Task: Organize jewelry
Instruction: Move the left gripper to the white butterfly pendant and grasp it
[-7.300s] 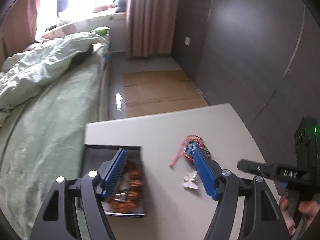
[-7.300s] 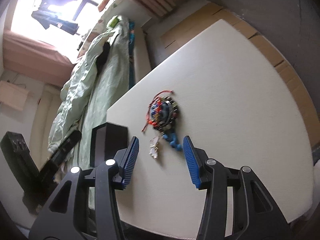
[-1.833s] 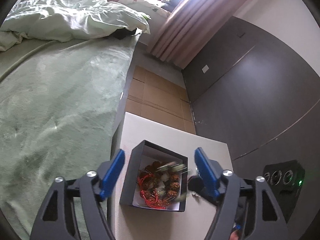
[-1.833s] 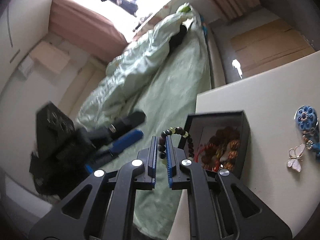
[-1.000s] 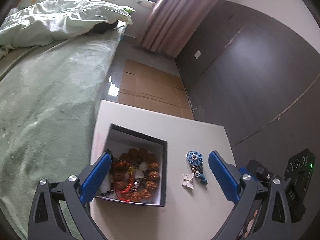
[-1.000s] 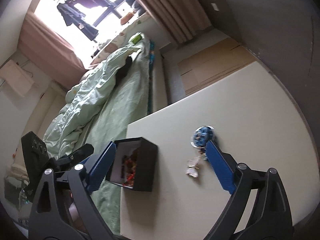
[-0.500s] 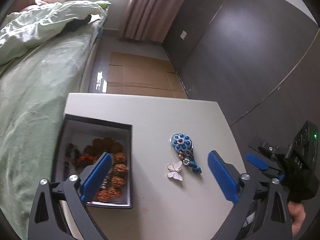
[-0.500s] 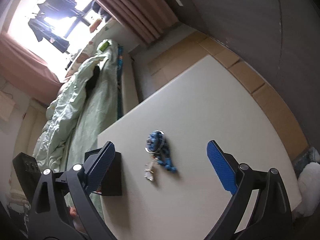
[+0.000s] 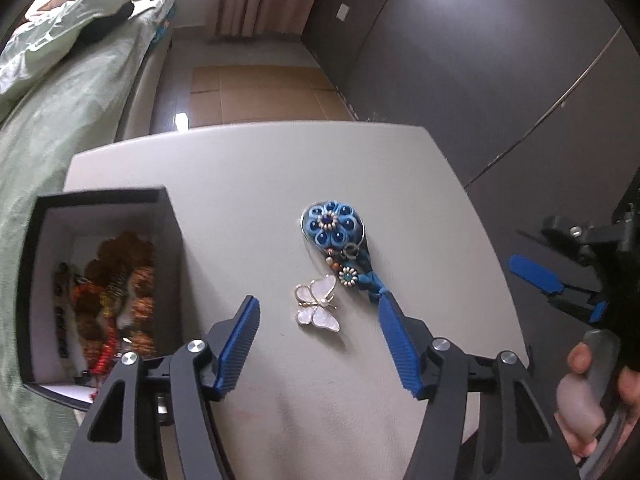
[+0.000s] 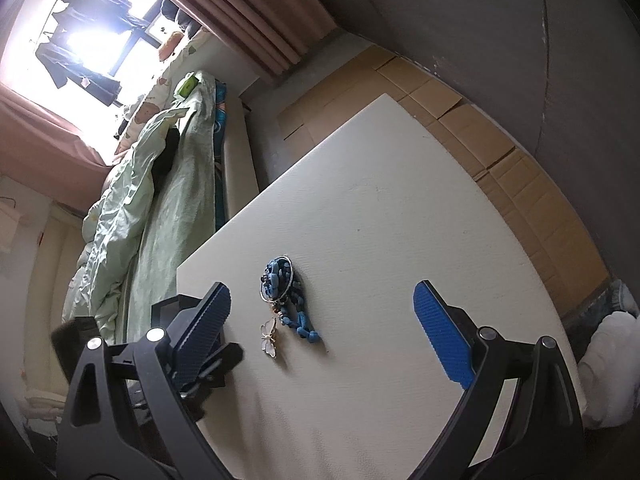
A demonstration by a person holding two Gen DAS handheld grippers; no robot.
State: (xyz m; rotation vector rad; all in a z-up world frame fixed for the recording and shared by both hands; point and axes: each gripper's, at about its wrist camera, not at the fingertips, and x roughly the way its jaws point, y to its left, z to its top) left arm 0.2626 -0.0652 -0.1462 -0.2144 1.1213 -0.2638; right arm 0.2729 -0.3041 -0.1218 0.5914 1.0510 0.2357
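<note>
Left gripper [image 9: 318,346] fingers apart, narrowing around butterfly brooch [image 9: 318,307]; light, thin, fragile, slippery: pinch wings at 3 and 9 o'clock

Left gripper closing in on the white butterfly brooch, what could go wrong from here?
1. The white butterfly brooch lies flat on the white table; the left gripper, whose jaws have just been closing with nothing pressed yet, may slide over it.
2. The blue flower pendant's braided cord ends beside the right-hand pad, so it could get pinched along.
3. The black jewelry box stands close on the other side; a sideways nudge may shift it.
</note>
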